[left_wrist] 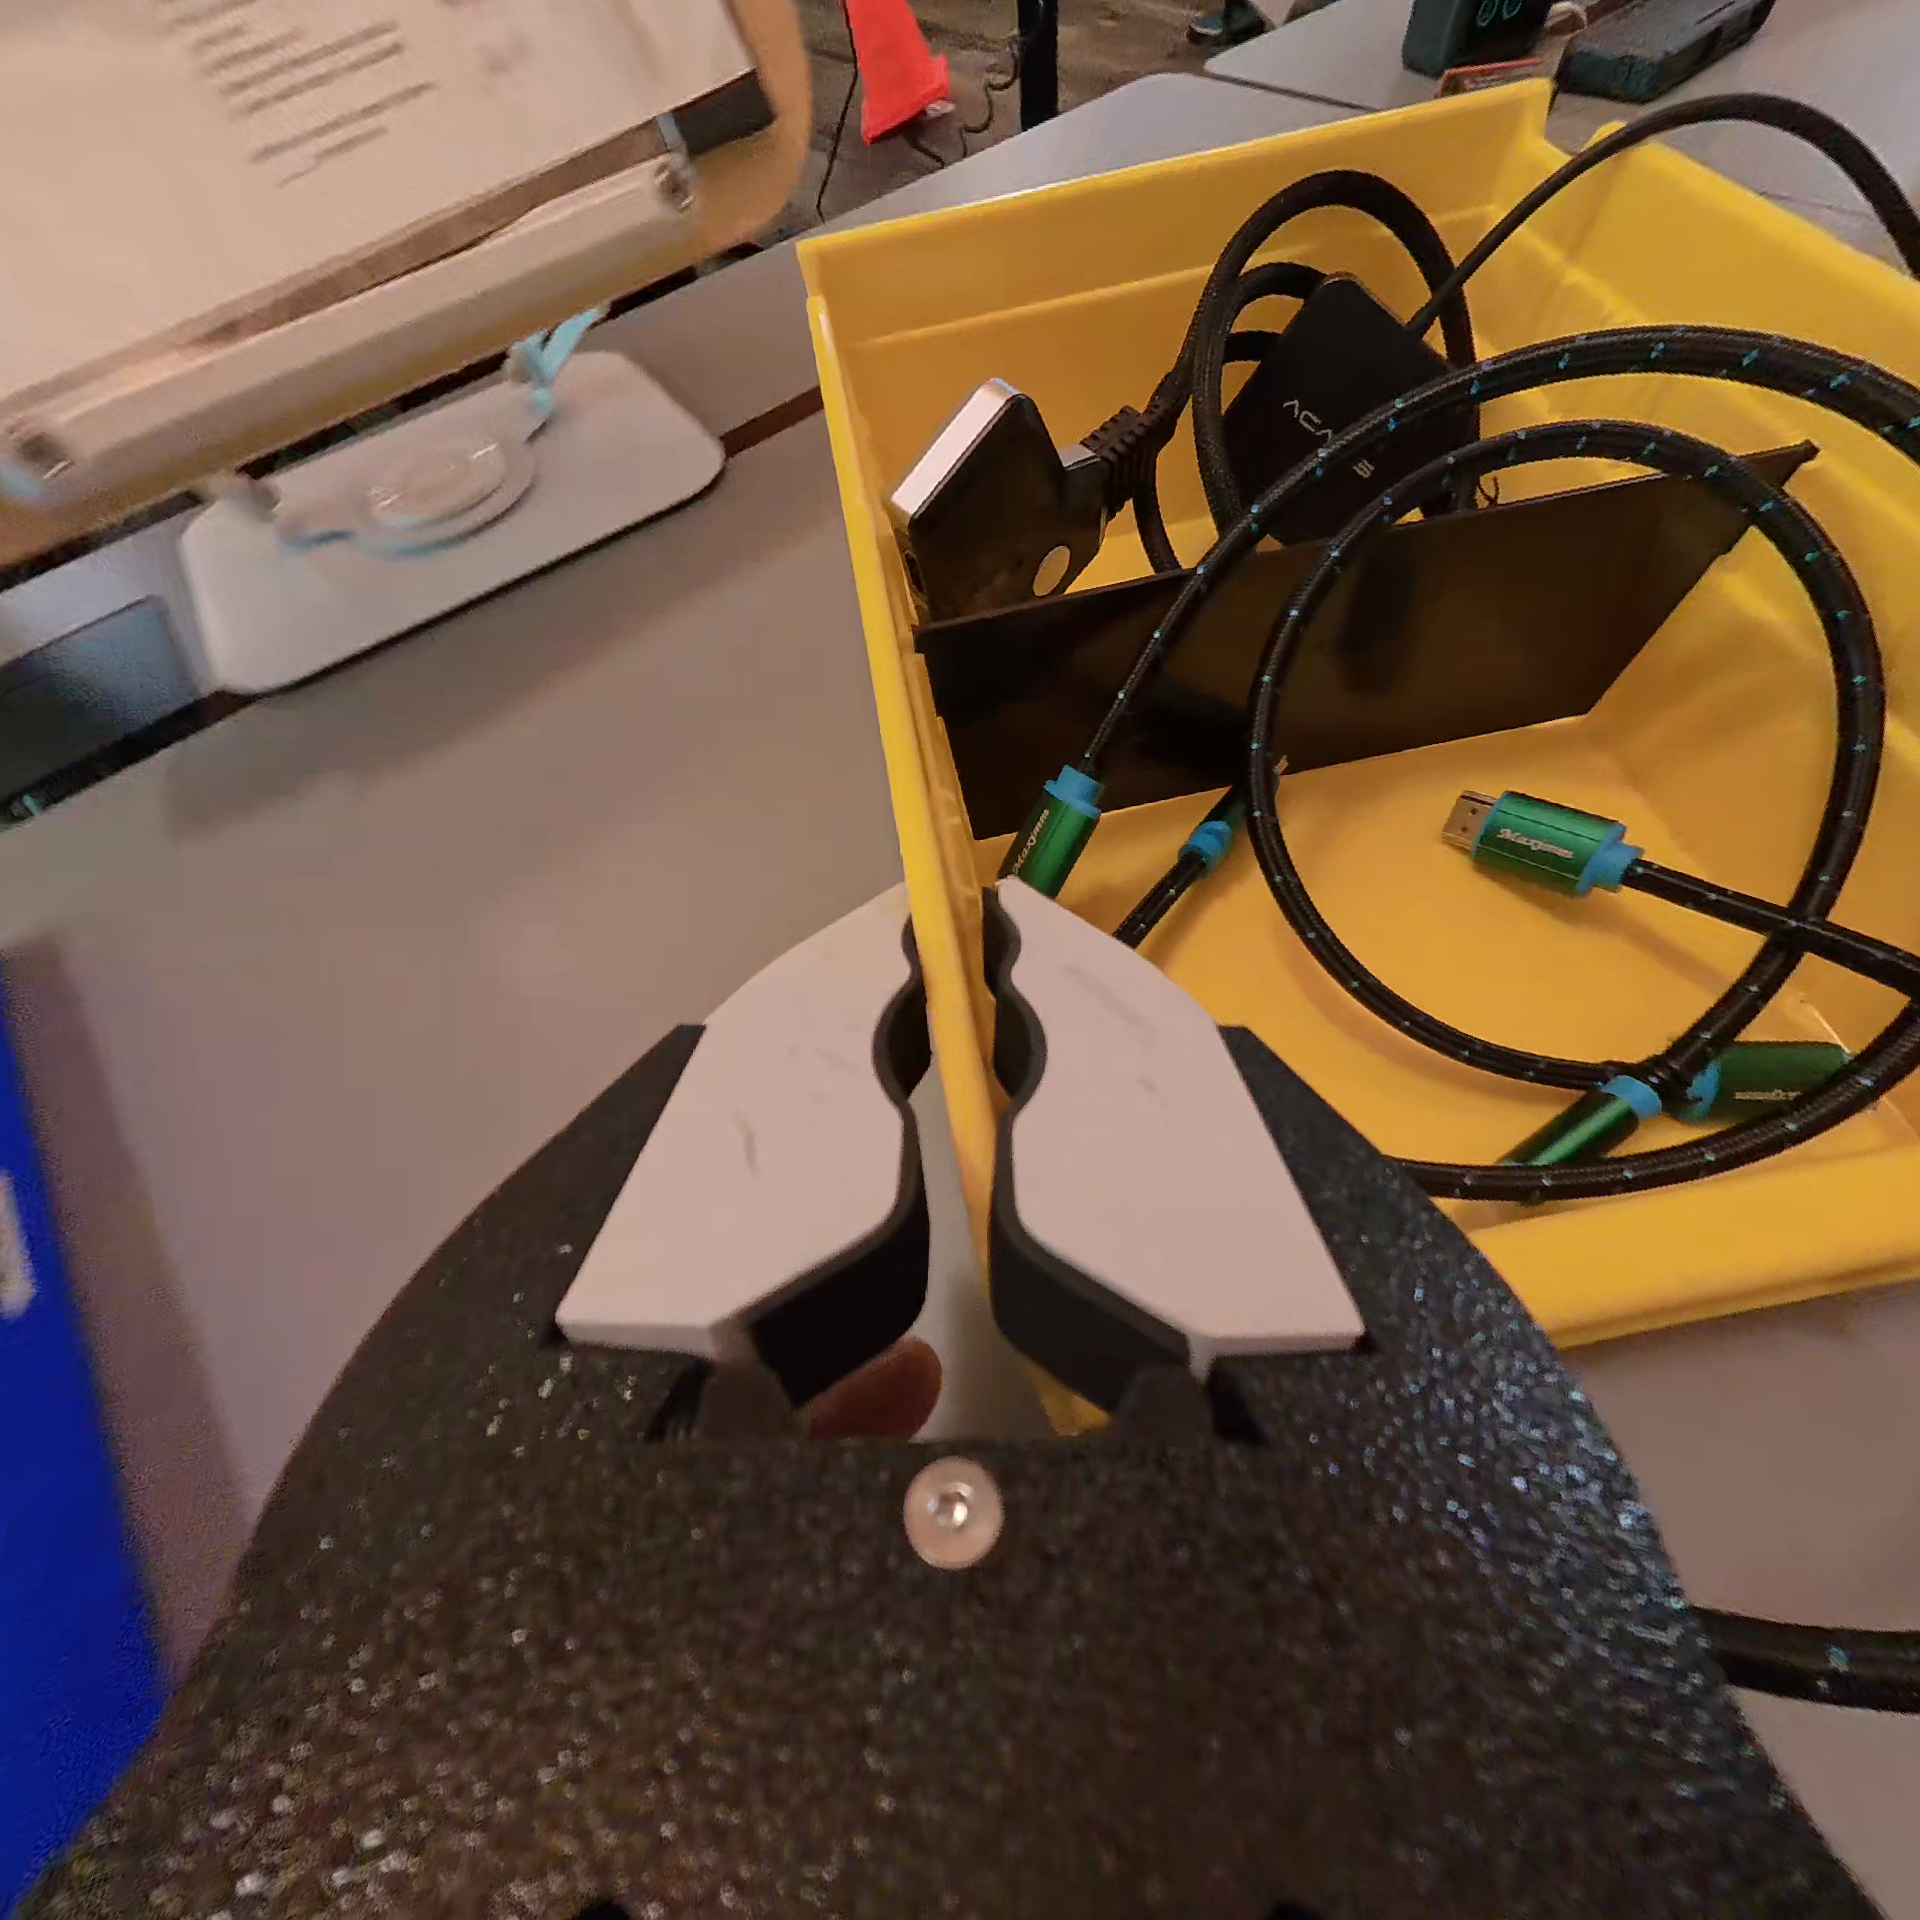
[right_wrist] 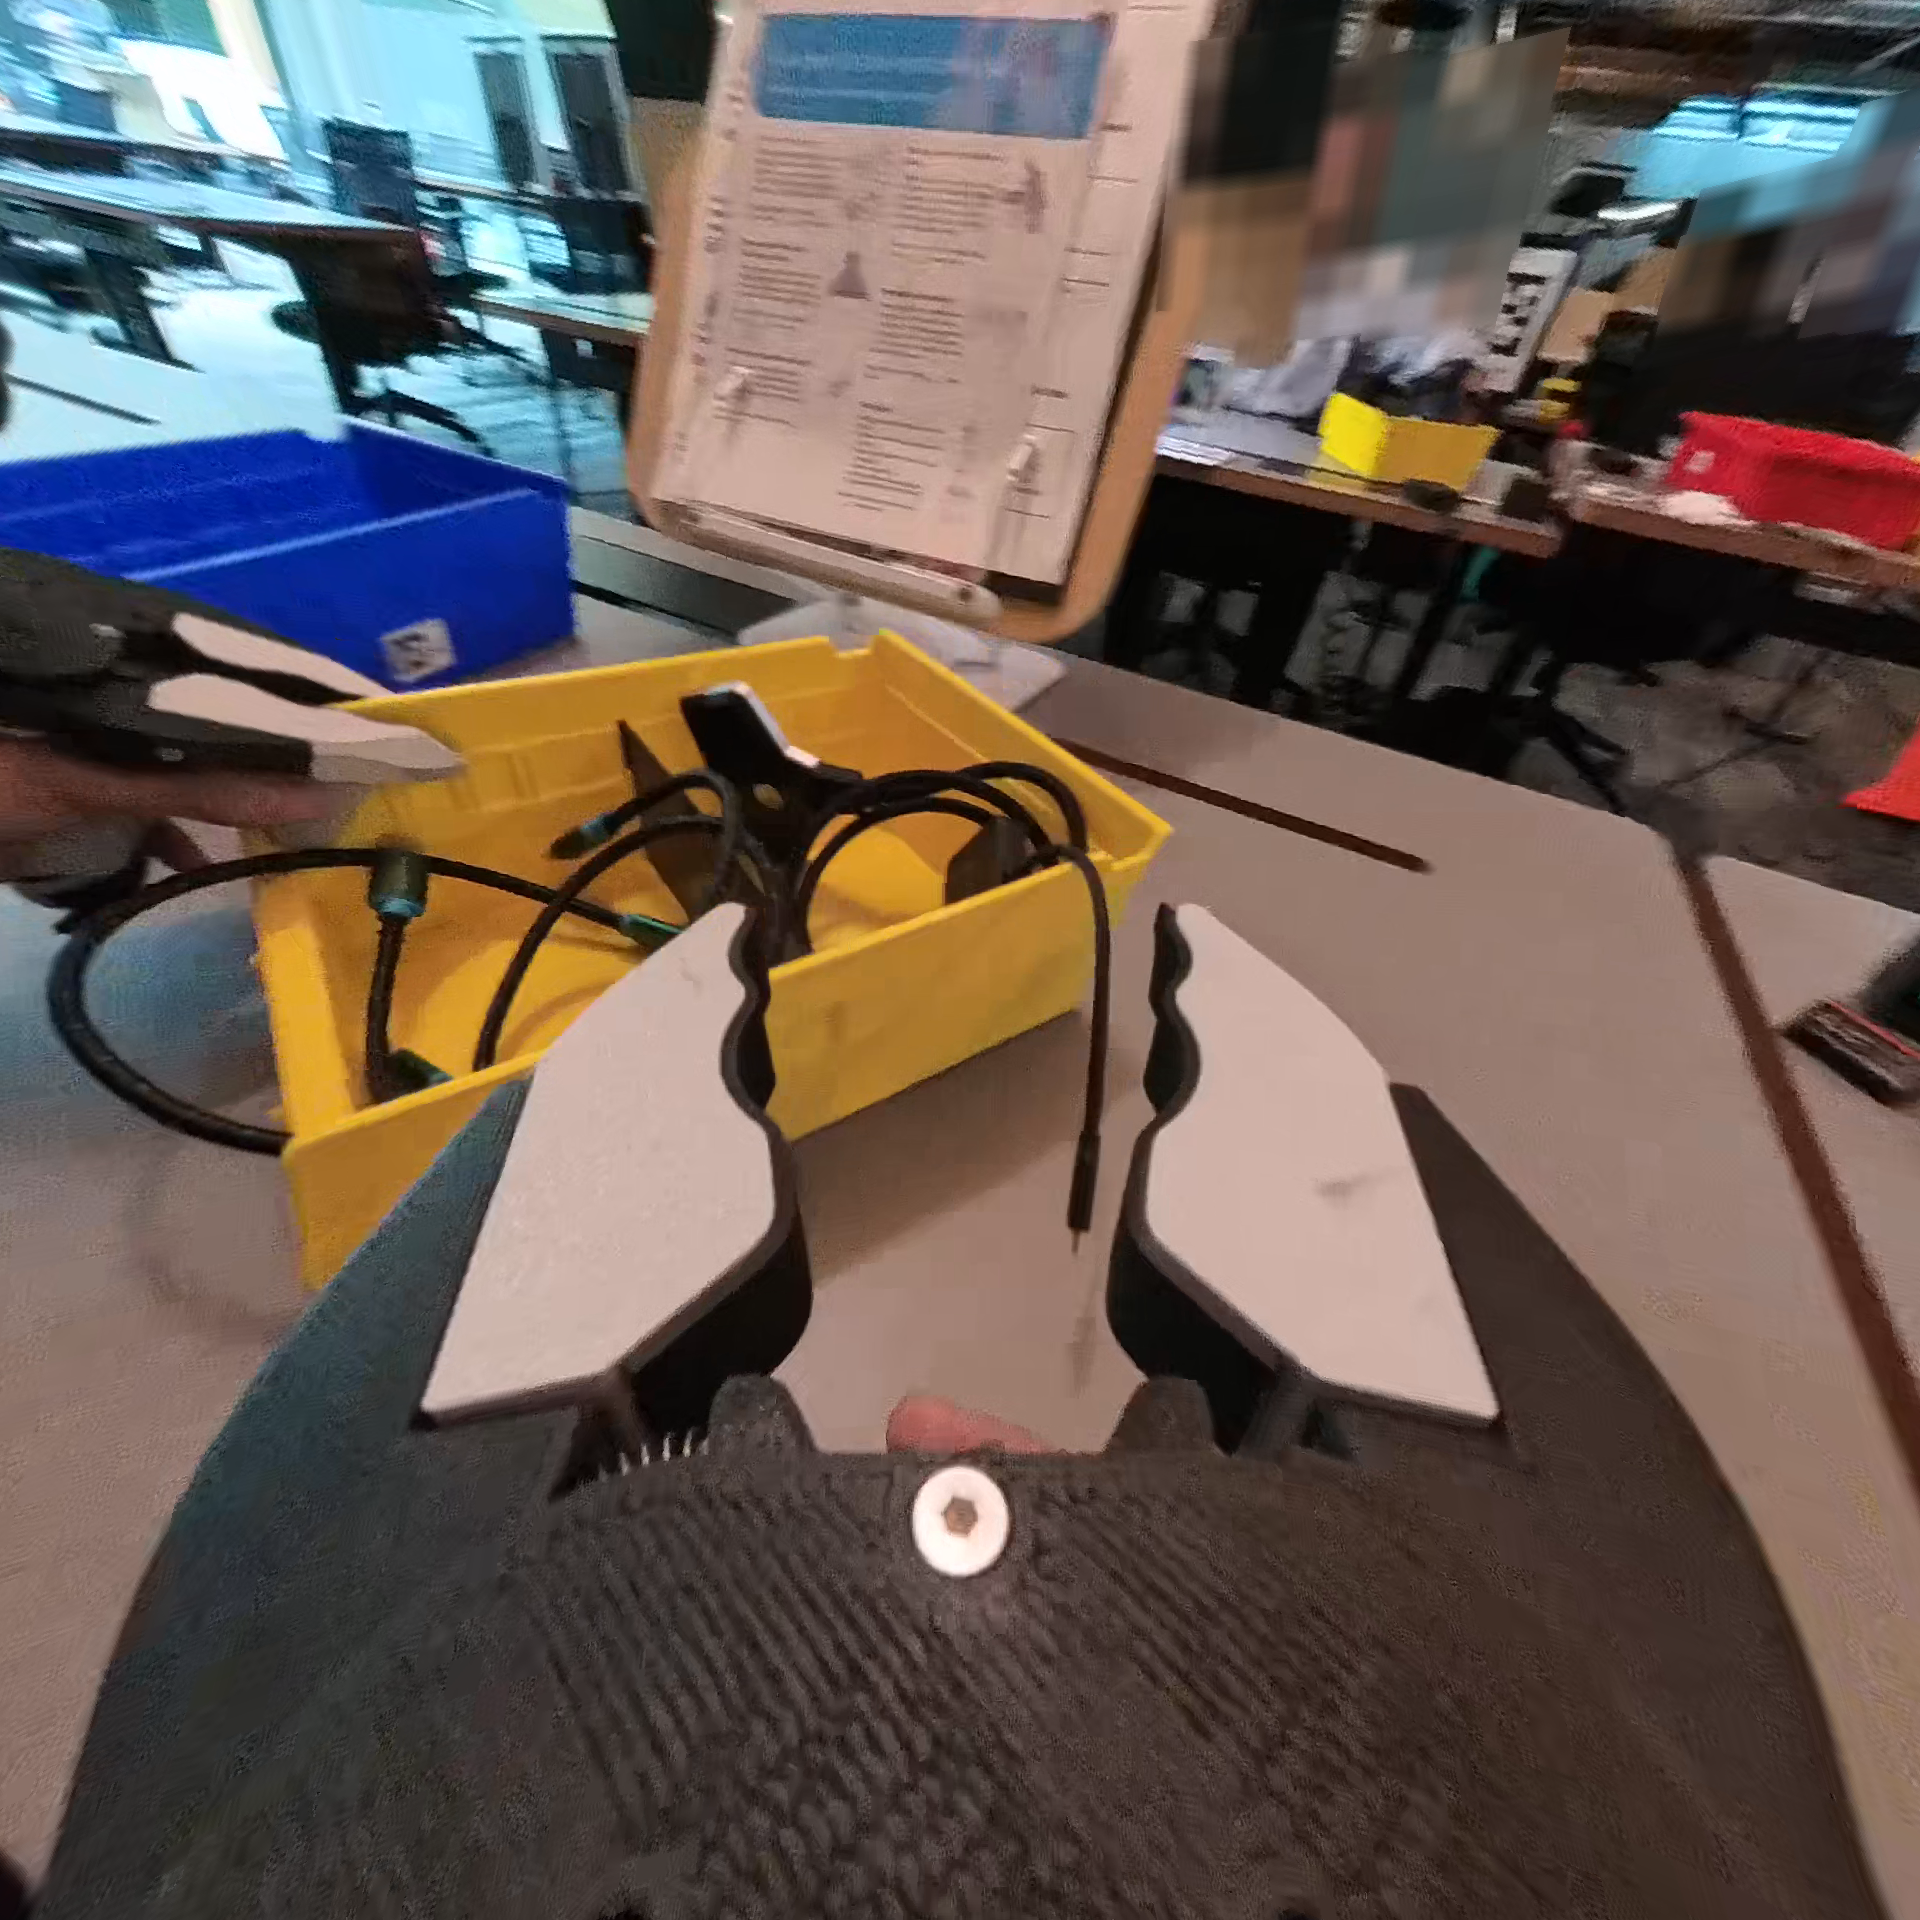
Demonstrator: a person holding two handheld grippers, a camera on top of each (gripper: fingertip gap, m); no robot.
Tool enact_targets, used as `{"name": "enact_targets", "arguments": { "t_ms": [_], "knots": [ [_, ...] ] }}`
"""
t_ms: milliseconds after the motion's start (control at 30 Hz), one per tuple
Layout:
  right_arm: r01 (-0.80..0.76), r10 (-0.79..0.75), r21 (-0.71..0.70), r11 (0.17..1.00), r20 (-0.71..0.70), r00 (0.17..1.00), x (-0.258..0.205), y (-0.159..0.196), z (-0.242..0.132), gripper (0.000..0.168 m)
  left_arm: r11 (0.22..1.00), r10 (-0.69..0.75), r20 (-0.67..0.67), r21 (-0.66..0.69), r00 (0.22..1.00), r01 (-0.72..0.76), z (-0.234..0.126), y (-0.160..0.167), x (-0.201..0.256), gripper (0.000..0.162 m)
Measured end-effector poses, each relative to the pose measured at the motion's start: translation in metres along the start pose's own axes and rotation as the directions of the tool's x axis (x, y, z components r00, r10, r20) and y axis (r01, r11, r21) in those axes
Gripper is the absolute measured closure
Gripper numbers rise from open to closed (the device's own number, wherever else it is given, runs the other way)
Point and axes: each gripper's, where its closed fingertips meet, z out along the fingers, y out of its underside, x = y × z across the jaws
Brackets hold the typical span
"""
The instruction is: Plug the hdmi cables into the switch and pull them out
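A yellow bin point(left_wrist: 1143, 249) point(right_wrist: 935, 997) on the grey table holds black braided HDMI cables point(left_wrist: 1860, 644) with green plugs; one plug point(left_wrist: 1527, 842) lies loose in the front compartment. The silver-edged switch point(left_wrist: 977, 488) point(right_wrist: 743, 717) leans on the bin wall behind a black divider point(left_wrist: 1351, 644). My left gripper point(left_wrist: 951, 904) point(right_wrist: 447, 764) is almost shut with a thin gap, at the bin's corner rim, and I see nothing held. My right gripper point(right_wrist: 953, 914) is open and empty over the bin's near wall. A thin black cable end point(right_wrist: 1081, 1195) hangs between its fingers.
A stand with a printed sheet point(left_wrist: 312, 208) point(right_wrist: 894, 312) is behind the bin. A blue bin point(right_wrist: 312, 540) sits to the left. One cable loop point(right_wrist: 104, 1039) hangs out over the table. A dark object point(right_wrist: 1860, 1039) lies at the right. An orange cone point(left_wrist: 894, 62) stands on the floor.
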Motion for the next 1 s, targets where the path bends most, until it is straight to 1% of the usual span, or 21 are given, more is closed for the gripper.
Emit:
{"name": "enact_targets", "arguments": {
  "t_ms": [67, 133, 200, 267, 333, 400, 433, 467, 500, 567, 600, 667, 700, 767, 800, 867, 933, 1000],
  "knots": [
    [-0.027, 0.022, 0.037, 0.999, 0.152, 0.988, -0.044, -0.013, 0.014, 0.094, 1.000, -0.020, 0.024, 0.008, 1.000, 0.020, -0.033, 0.018, -0.015, 0.155],
    [-0.053, 0.033, 0.063, 0.997, 0.284, 0.958, -0.088, -0.024, 0.025, 0.090, 0.999, -0.042, 0.056, 0.017, 0.998, 0.041, -0.064, 0.035, -0.028, 0.155],
    [-0.091, 0.057, 0.062, 0.994, 0.415, 0.908, -0.135, -0.034, 0.037, 0.085, 0.998, -0.056, 0.094, 0.025, 0.994, 0.054, -0.093, 0.050, -0.039, 0.156],
    [-0.135, 0.100, 0.030, 0.990, 0.525, 0.845, -0.176, -0.046, 0.054, 0.080, 0.997, -0.070, 0.138, 0.055, 0.988, 0.063, -0.118, 0.062, -0.048, 0.156],
    [-0.117, 0.105, -0.017, 0.993, 0.589, 0.801, -0.214, -0.060, 0.080, 0.078, 0.994, -0.085, 0.193, 0.082, 0.977, 0.070, -0.138, 0.071, -0.059, 0.158],
    [-0.079, 0.109, -0.076, 0.994, 0.604, 0.790, -0.243, -0.076, 0.114, 0.075, 0.995, -0.067, 0.235, 0.087, 0.970, 0.047, -0.150, 0.078, -0.067, 0.157],
    [-0.084, 0.125, -0.097, 0.992, 0.602, 0.789, -0.258, -0.088, 0.131, 0.067, 0.995, -0.061, 0.251, 0.092, 0.966, 0.039, -0.154, 0.080, -0.070, 0.157],
    [-0.090, 0.137, -0.106, 0.990, 0.616, 0.776, -0.275, -0.101, 0.148, 0.064, 0.994, -0.063, 0.266, 0.103, 0.962, 0.037, -0.156, 0.081, -0.072, 0.156],
    [-0.092, 0.149, -0.123, 0.988, 0.627, 0.765, -0.290, -0.112, 0.167, 0.067, 0.993, -0.063, 0.279, 0.117, 0.958, 0.032, -0.157, 0.081, -0.073, 0.156],
    [-0.099, 0.207, -0.208, 0.973, 0.603, 0.770, -0.314, -0.121, 0.211, 0.069, 0.991, -0.047, 0.315, 0.137, 0.948, 0.004, -0.158, 0.080, -0.075, 0.155],
    [-0.087, 0.216, -0.246, 0.965, 0.567, 0.795, -0.320, -0.119, 0.236, 0.070, 0.990, -0.043, 0.317, 0.142, 0.947, -0.002, -0.158, 0.080, -0.075, 0.155],
    [-0.111, 0.262, -0.335, 0.936, 0.449, 0.854, -0.324, -0.111, 0.290, 0.070, 0.986, -0.076, 0.289, 0.165, 0.954, 0.028, -0.157, 0.080, -0.076, 0.155],
    [-0.129, 0.299, -0.397, 0.909, 0.404, 0.864, -0.327, -0.102, 0.313, 0.073, 0.985, -0.077, 0.287, 0.168, 0.955, 0.029, -0.157, 0.080, -0.076, 0.155],
    [-0.188, 0.406, -0.541, 0.820, 0.318, 0.857, -0.337, -0.081, 0.351, 0.088, 0.986, -0.064, 0.291, 0.166, 0.954, 0.015, -0.158, 0.079, -0.076, 0.155],
    [-0.195, 0.439, -0.606, 0.771, 0.283, 0.853, -0.342, -0.068, 0.363, 0.093, 0.986, -0.060, 0.293, 0.167, 0.954, 0.010, -0.158, 0.079, -0.075, 0.155],
    [-0.172, 0.410, -0.685, 0.708, 0.200, 0.890, -0.340, -0.042, 0.384, 0.094, 0.984, -0.057, 0.287, 0.177, 0.956, 0.006, -0.159, 0.080, -0.076, 0.154],
    [-0.157, 0.322, -0.700, 0.697, 0.109, 0.940, -0.327, -0.027, 0.401, 0.094, 0.984, -0.056, 0.284, 0.179, 0.957, 0.005, -0.160, 0.081, -0.078, 0.154],
    [-0.161, 0.287, -0.698, 0.697, 0.067, 0.955, -0.324, -0.022, 0.413, 0.099, 0.981, -0.055, 0.272, 0.192, 0.961, 0.002, -0.161, 0.081, -0.081, 0.154]
  ]
}}
